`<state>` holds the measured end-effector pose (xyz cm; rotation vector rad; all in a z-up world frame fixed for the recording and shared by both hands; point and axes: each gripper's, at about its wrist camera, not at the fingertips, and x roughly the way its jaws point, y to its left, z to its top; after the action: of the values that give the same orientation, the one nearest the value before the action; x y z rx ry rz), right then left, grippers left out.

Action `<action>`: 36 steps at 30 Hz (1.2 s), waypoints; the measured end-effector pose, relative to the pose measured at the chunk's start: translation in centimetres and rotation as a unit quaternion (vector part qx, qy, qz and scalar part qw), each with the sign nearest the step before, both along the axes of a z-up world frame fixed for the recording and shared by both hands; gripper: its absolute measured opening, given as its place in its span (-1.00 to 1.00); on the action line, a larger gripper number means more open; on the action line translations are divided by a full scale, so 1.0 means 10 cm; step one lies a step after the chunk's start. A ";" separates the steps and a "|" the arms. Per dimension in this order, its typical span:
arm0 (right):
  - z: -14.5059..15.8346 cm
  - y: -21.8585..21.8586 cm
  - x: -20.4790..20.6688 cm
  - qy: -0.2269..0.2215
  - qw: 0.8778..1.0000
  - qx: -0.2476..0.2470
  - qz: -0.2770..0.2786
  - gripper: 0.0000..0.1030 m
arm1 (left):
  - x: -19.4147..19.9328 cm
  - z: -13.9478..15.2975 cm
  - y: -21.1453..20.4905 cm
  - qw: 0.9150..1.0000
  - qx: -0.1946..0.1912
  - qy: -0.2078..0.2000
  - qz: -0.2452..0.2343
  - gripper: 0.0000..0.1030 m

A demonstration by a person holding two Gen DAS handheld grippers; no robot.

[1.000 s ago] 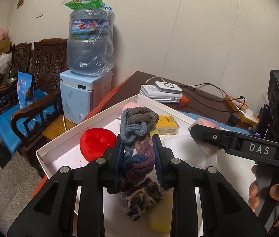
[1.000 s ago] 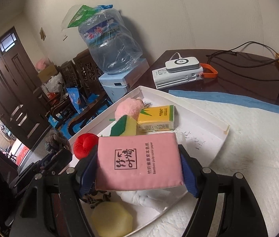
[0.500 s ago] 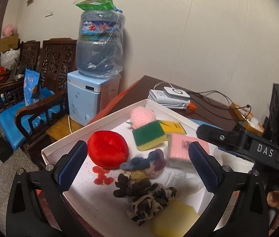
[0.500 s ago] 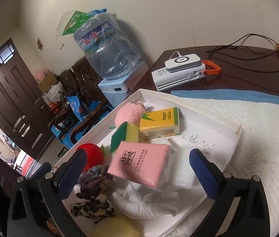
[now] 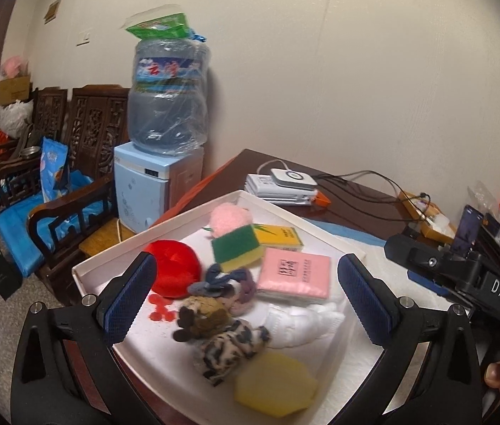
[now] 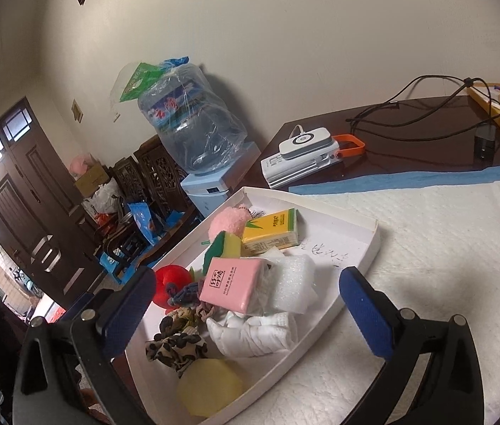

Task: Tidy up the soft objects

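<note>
Two grippers were held wide apart over a white tray [image 5: 97, 265], and nothing was gripped by either. The left gripper [image 5: 246, 299] was seen with its blue pads released, the tray's contents lying below and beyond them. From left to right in the left wrist view, a red ball [image 5: 175, 269] was set near the tray's left rim, with a knotted grey-purple rope [image 5: 228, 285] just beside it. A brown scrunchie [image 5: 203, 318] and a leopard scrunchie [image 5: 232, 350] were laid nearer the camera, and a yellow sponge [image 5: 274, 386] at the near edge. Farther back, a pink pompom [image 5: 230, 217] was touched by a green-yellow sponge [image 5: 237, 251], beside a yellow tissue pack [image 5: 278, 237]. A pink tissue pack [image 5: 296, 276] was rested on white cloth [image 5: 303, 322]. The right gripper [image 6: 246, 304] was likewise released, with the tray placed on a white mat [image 6: 444, 248].
</note>
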<state>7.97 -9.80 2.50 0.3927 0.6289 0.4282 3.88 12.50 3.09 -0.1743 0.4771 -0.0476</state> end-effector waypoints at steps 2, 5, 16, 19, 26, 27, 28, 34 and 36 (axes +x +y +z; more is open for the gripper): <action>0.01 -0.13 -0.05 -0.005 1.000 0.007 -0.011 1.00 | 0.00 -0.01 -0.15 1.000 0.010 0.003 -0.017 1.00; 0.00 -0.37 -0.11 -0.006 0.999 0.018 -0.031 1.00 | 0.04 -0.06 -0.42 0.998 0.032 0.018 -0.046 1.00; 0.02 -1.21 -0.57 -0.049 0.994 0.003 -0.100 1.00 | -0.04 -0.15 -1.15 0.988 0.110 0.033 -0.104 1.00; 0.10 -1.41 -0.85 -0.088 0.985 -0.052 -0.137 1.00 | -0.07 -0.16 -1.34 0.984 0.130 0.032 -0.121 1.00; 0.03 -1.92 -1.49 -0.110 0.908 -0.198 -0.353 1.00 | -0.22 -0.14 -1.77 0.973 0.161 0.018 -0.162 1.00; -0.03 -1.99 -1.51 -0.100 0.903 -0.207 -0.364 1.00 | -0.26 -0.14 -1.85 0.972 0.164 0.016 -0.167 1.00; -0.09 -2.05 -1.51 -0.087 0.903 -0.210 -0.366 1.00 | -0.28 -0.13 -1.90 0.971 0.163 0.014 -0.174 1.00; -0.38 -2.45 -1.62 -0.053 0.909 -0.144 -0.389 1.00 | -0.44 -0.09 -2.31 0.965 0.144 0.025 -0.218 1.00; -0.39 -2.49 -1.68 -0.057 0.903 -0.133 -0.403 1.00 | -0.48 -0.12 -2.48 0.960 0.171 0.032 -0.217 1.00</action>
<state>-8.85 -34.72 -1.38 0.3293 0.3548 -0.4256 -0.93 -12.34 1.89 0.2725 0.5730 -0.3887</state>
